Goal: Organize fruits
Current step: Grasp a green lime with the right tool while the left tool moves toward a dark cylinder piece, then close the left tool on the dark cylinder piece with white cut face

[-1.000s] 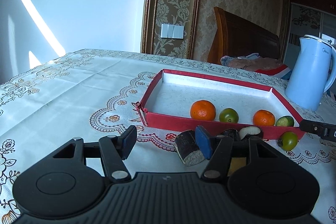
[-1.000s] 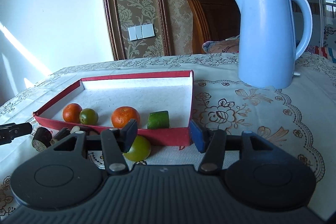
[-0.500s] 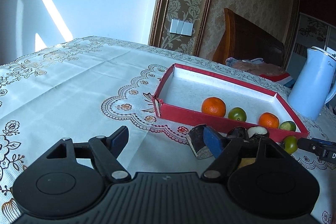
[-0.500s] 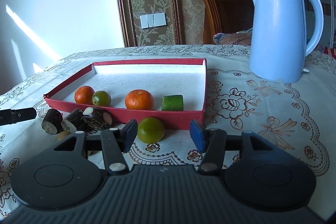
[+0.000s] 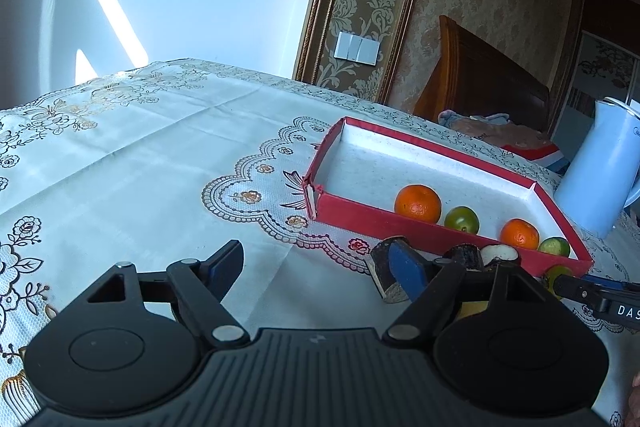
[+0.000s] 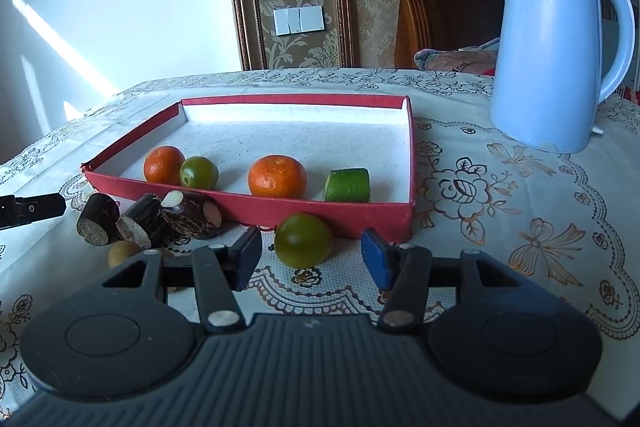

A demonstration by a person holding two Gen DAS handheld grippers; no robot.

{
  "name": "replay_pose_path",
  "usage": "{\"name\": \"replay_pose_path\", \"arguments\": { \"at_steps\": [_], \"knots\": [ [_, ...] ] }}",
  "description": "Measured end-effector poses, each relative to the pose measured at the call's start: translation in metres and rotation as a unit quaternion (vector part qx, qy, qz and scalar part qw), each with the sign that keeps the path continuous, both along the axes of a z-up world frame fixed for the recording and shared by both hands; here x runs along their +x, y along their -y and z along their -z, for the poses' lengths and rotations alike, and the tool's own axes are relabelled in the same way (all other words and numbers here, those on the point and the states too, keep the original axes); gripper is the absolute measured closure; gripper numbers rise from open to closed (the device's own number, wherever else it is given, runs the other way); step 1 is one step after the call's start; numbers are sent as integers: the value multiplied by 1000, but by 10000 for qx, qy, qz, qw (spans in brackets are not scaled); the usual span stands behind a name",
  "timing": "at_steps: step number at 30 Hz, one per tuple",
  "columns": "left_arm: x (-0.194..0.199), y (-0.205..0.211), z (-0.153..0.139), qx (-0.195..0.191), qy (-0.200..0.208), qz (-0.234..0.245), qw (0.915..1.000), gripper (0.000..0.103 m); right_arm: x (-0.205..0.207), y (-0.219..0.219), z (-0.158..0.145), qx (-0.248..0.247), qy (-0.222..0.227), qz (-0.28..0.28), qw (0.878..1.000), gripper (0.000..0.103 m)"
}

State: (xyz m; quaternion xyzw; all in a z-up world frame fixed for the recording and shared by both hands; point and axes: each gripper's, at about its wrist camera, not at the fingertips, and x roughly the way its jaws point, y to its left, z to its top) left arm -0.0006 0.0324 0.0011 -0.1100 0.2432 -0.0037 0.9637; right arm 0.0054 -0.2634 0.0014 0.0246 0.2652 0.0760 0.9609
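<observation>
1. Left wrist view: the left claw (image 5: 316,269) hangs released, jaws wide apart and holding nothing, over bare cloth on the counter (image 5: 132,163), short of the red tray's (image 5: 404,227) near-left corner. A dark cut piece (image 5: 384,267) lies just outside the tray's near wall, partly behind the claw's right finger, with more dark pieces (image 5: 468,255) beside it. Inside the tray, along the near wall, sit two oranges (image 5: 418,203), a green fruit (image 5: 462,220) and a green cut piece (image 5: 554,247). The counter toward its left and far edges offers wide room for this claw to swing.

2. Right wrist view: the right claw (image 6: 310,259) is also released and empty, its jaws standing on either side of a loose green fruit (image 6: 304,239), which rests on the cloth just outside the tray's near wall (image 6: 320,213), toward the tray's right corner. The fingers do not appear to touch it yet.

3. Judged from this, the step in hand is collecting the loose green fruit. The next move calls for easing forward slightly, clenching on it, lifting above the wall and setting it in the tray's open far half.

4. The wall stands close behind the fruit, so a long push risks nudging the tray. The dark cluster (image 6: 152,219) and a small tan fruit (image 6: 120,253) crowd the left side; the kettle (image 6: 556,47) stands well apart toward the counter's far right.
</observation>
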Motion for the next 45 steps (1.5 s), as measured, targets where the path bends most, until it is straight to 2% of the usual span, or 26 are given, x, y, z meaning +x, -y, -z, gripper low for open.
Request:
{"name": "replay_pose_path", "arguments": {
  "at_steps": [10, 11, 12, 14, 25, 30, 34, 42, 45],
  "knots": [
    [3, 0, 2, 0, -108, 72, 9999, 22, 7, -8, 2, -173, -152, 26, 9997, 51],
    [3, 2, 2, 31, -115, 100, 9999, 22, 8, -9, 3, -204, -193, 54, 9996, 54],
    [3, 3, 2, 69, -115, 125, 9998, 22, 10, -10, 3, -224, -248, 53, 9994, 64],
    [2, 7, 2, 155, -93, 208, 9996, 22, 12, -11, 5, -222, -321, 13, 9992, 70],
    [7, 30, 1, 715, -133, 447, 9963, 22, 13, -9, 7, -156, -346, 11, 9993, 71],
    [15, 33, -3, 594, -154, 387, 9974, 22, 13, -7, 7, -103, -354, -11, 9993, 71],
    [22, 40, -4, 645, -182, 405, 9969, 22, 13, -7, 7, -89, -350, -14, 9993, 71],
    [42, 49, 4, 764, -618, 250, 9949, 22, 12, -6, 7, -55, -342, -20, 9994, 71],
    [44, 50, 6, 763, -666, 267, 9945, 22, 13, -7, 7, -45, -341, -25, 9994, 71]
  ]
}}
